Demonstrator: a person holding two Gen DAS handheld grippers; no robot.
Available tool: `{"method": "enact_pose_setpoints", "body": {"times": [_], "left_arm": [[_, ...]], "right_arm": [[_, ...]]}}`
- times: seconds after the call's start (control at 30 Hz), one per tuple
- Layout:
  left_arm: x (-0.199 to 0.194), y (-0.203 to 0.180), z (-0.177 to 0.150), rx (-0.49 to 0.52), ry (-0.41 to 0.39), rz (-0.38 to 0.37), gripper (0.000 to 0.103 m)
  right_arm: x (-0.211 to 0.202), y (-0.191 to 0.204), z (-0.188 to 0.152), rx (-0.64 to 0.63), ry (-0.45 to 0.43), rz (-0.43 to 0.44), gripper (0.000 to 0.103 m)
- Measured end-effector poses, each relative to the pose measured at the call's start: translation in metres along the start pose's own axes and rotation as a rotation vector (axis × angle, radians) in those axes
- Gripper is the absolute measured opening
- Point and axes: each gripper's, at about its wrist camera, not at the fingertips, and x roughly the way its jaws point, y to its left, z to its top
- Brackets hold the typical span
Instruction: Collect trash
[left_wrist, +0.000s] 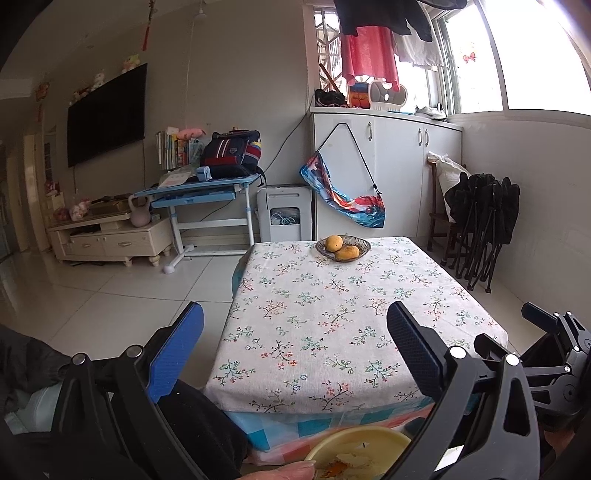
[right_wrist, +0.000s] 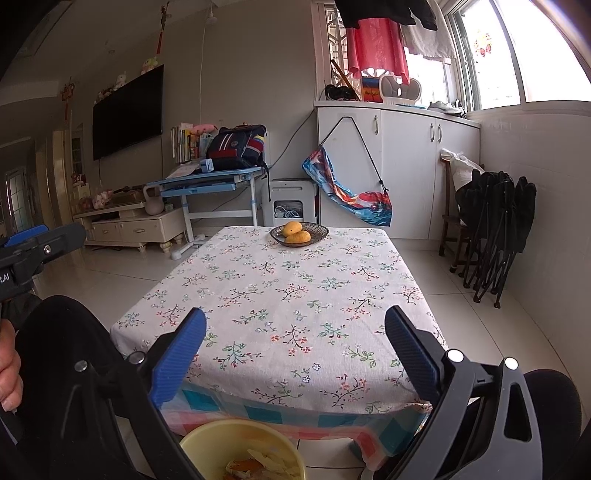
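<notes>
Left gripper (left_wrist: 295, 347) released, blue fingers (left_wrist: 177, 354) spread wide with nothing between them, held off the near edge of the worktop (left_wrist: 332, 314). Right gripper (right_wrist: 295, 350) likewise released and empty, also short of the near edge; in the left wrist view its black frame shows to the right of the left gripper, and in the right wrist view the left one shows at far left with a hand (right_wrist: 9, 373) on it. Trash: a yellow bowl (right_wrist: 207, 439) sits low and just below both grippers, in front of the worktop's near edge, holding pale and orange peel scraps (right_wrist: 258, 465); in the left wrist view a fingertip (left_wrist: 291, 470) lies at its rim. Can't tell what the bowl rests on. Worktop is covered by a floral cloth over a checked one that hangs at the near edge. Far end, straight ahead of the grippers: a dark dish (left_wrist: 343, 247) with two mangoes (left_wrist: 341, 247), touching each other. Rest of the cloth surface between the grippers and the dish is bare. Beyond the worktop: white cabinet (left_wrist: 388, 166) ahead, blue desk (left_wrist: 199, 188) with a backpack (left_wrist: 232, 153) ahead-left, TV (left_wrist: 107, 114) on the left wall, folded black chairs (left_wrist: 480, 221) to the right against the wall.
</notes>
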Motion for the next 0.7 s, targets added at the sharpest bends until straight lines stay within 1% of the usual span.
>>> {"method": "enact_pose_setpoints", "body": {"times": [0.37,0.7], "left_arm": [[0.0016,-0.0009,0.0001,-0.002,0.017,-0.001,0.096],[0.0011,-0.0008,-0.0014,0.004,0.016,0.012,0.096]], "right_arm": [[0.0020,-0.0011,-0.0023,-0.003,0.011,-0.002,0.094],[0.0029,-0.0022,-0.0024,-0.006,0.018,-0.005,0.094]]}}
